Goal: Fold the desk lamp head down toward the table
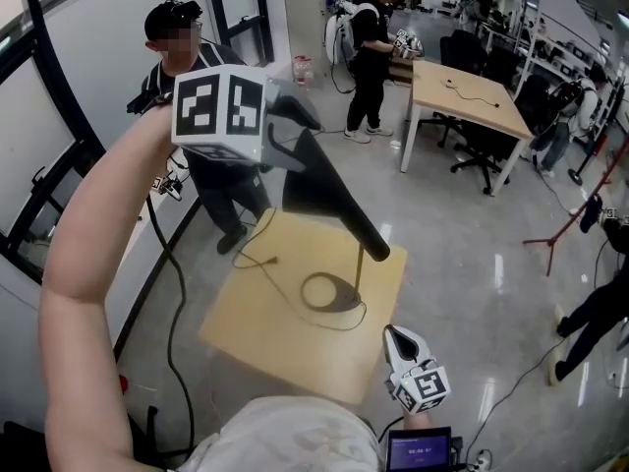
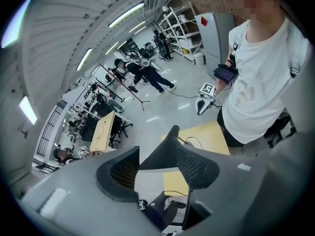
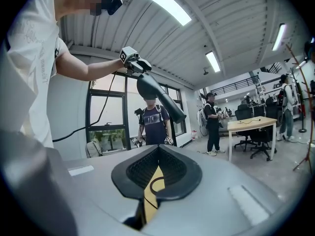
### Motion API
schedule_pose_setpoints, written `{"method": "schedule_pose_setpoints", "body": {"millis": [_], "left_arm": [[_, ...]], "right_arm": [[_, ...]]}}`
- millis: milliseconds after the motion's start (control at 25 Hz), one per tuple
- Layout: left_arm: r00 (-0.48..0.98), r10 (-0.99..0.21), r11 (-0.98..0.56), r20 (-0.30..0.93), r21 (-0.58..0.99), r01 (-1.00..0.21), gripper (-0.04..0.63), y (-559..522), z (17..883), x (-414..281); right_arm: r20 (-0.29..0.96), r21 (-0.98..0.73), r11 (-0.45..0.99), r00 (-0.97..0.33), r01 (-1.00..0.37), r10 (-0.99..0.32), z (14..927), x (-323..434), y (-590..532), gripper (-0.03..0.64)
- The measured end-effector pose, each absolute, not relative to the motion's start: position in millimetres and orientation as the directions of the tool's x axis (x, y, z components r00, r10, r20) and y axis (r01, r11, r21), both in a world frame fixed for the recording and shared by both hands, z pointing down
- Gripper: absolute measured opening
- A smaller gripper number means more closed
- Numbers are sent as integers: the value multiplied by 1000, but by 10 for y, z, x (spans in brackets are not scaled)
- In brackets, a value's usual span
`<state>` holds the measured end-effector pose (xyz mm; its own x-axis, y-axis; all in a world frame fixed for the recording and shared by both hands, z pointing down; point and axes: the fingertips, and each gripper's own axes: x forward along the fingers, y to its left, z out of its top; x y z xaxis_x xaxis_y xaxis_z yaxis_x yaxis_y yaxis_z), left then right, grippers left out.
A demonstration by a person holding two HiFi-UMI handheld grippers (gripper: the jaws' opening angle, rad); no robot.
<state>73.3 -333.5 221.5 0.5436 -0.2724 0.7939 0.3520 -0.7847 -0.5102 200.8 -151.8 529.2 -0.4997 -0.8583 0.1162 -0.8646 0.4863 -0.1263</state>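
My left gripper [image 1: 292, 134] is up high at the wide end of the lamp head [image 1: 329, 200], with its marker cube facing the head camera. Its jaws are spread apart. The left gripper view shows that wide end lying between the pads, close against one of them (I cannot tell if it actually touches), and I see no squeeze on it, so I call the gripper released.

The lamp head is a long black cone. It slopes from my gripper down to its narrow end, which meets the top of the thin stem [image 1: 360, 269]. The stem stands upright on the round base [image 1: 346, 301], and the base sits on the wooden bench [image 1: 265, 334] toward its far right part. The head is raised at a slant, well above the bench top and not folded down. A thin cord [image 1: 263, 261] runs across the bench to the left of the base.

My right gripper [image 1: 391, 334] is low at the near right corner of the bench, apart from the lamp and pointing about level toward it. Its jaws are clenched together with nothing between them. Through the narrow slit I see only bench top and part of the base.

A person in dark clothes [image 1: 211, 180] stands just beyond the bench. Another person [image 1: 371, 47] stands by a second bench [image 1: 470, 94] further back.
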Motion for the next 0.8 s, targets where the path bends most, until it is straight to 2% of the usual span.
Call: {"method": "schedule_pose_setpoints", "body": {"millis": [240, 600, 800], "left_arm": [[501, -193, -854, 844, -396, 337, 291, -3438, 2345, 666], [584, -143, -893, 799, -359, 272, 261, -3394, 2336, 632], [576, -154, -897, 803, -358, 260, 259, -3415, 2465, 508]], "right_arm": [[123, -133, 475, -490, -870, -863, 5349, 2010, -1540, 12], [137, -124, 483, -497, -867, -857, 5337, 1962, -1551, 12], [139, -116, 494, -507, -861, -851, 5315, 1871, -1554, 12]]}}
